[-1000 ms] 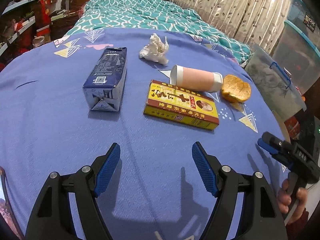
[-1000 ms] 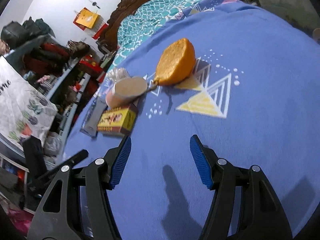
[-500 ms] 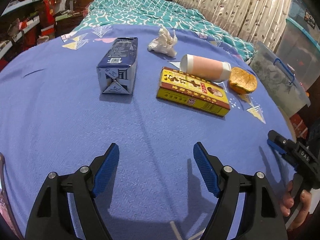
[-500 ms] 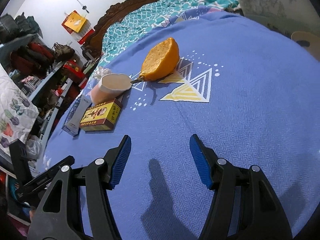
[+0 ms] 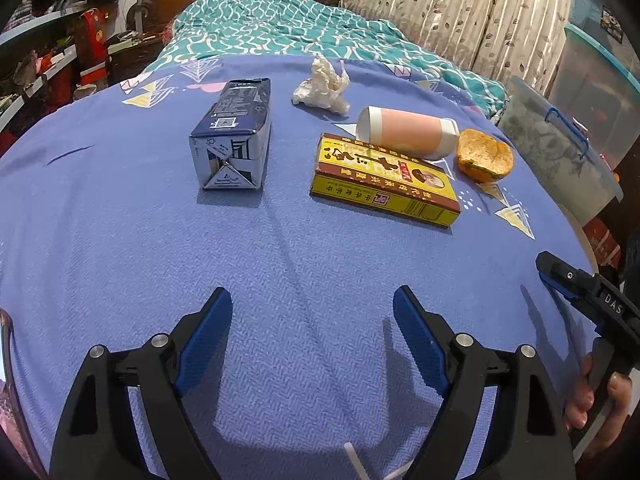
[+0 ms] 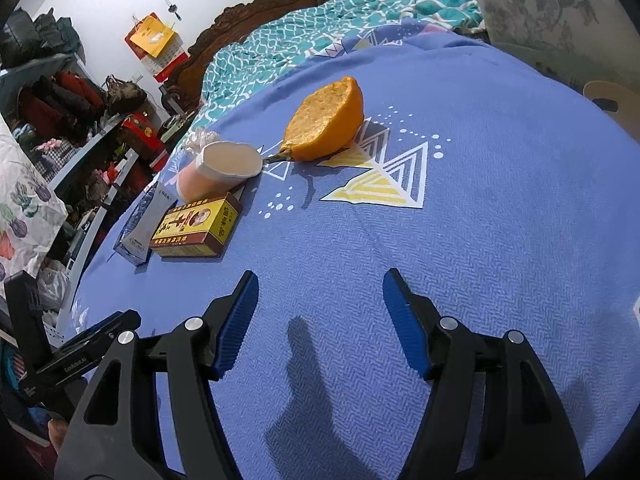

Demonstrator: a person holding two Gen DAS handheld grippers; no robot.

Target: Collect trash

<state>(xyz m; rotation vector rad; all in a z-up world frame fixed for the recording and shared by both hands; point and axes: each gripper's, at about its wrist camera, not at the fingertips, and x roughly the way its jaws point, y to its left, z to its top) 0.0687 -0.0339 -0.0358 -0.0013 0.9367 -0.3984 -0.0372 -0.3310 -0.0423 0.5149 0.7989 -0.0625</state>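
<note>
Left hand-held gripper and right hand-held gripper both opening wide, holding nothing. Blue carton sitting far left on counter: likely light, crushable; gripping across long sides looks best.

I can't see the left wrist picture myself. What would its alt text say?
Five pieces of trash lie on a blue bedspread: a dark blue carton, a crumpled tissue, a pink cup on its side, a yellow box and an orange peel. The left gripper hovers short of them, jaws opening, nothing between them.
</note>
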